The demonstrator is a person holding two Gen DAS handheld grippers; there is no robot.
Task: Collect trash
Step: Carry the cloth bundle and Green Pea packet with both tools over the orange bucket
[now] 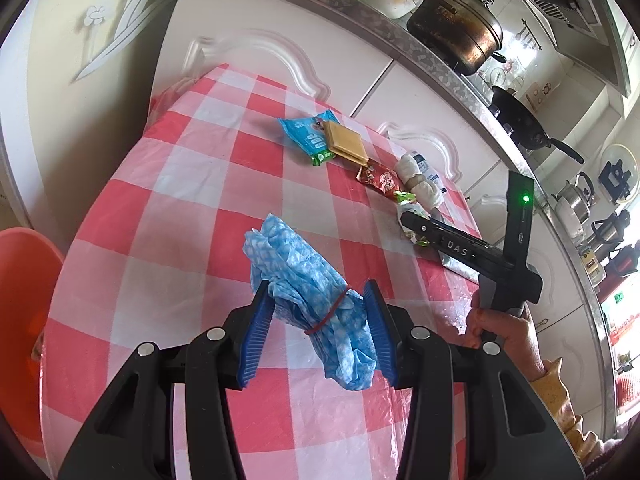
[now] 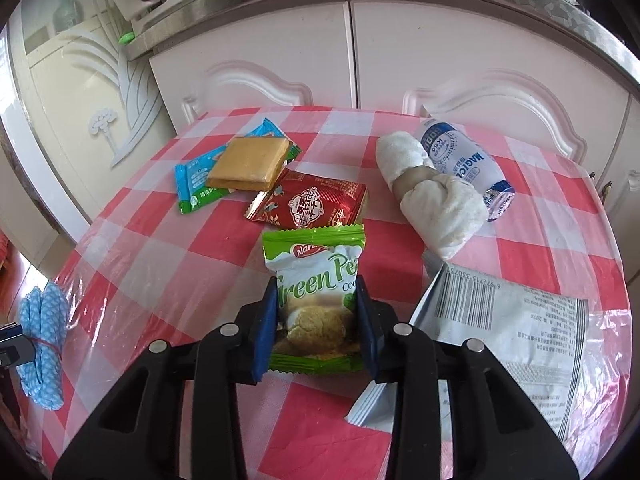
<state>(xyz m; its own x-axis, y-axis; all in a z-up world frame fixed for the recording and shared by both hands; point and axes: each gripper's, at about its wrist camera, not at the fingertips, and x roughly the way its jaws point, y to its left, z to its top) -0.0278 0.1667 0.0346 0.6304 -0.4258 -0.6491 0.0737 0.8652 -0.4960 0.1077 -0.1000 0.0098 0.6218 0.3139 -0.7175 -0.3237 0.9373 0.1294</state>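
Observation:
My left gripper (image 1: 318,304) has its blue pads around a blue-and-white cloth bundle (image 1: 312,300) tied with a red rubber band, over the red-checked tablecloth (image 1: 168,208). The bundle also shows at the left in the right wrist view (image 2: 42,340). My right gripper (image 2: 316,312) has its pads on both sides of a green pea cookie packet (image 2: 316,300). Beyond it lie a red snack wrapper (image 2: 312,204), a blue wrapper (image 2: 192,178) under a tan wafer (image 2: 250,164), a rolled white cloth (image 2: 428,192), a white-blue packet (image 2: 460,156) and a silver wrapper (image 2: 508,332).
An orange bin (image 1: 24,304) stands left of the table, below its edge. White cabinet doors (image 2: 352,52) and a counter with pots (image 1: 456,28) run behind the table. The right gripper's body and the hand holding it (image 1: 500,332) show at the right in the left wrist view.

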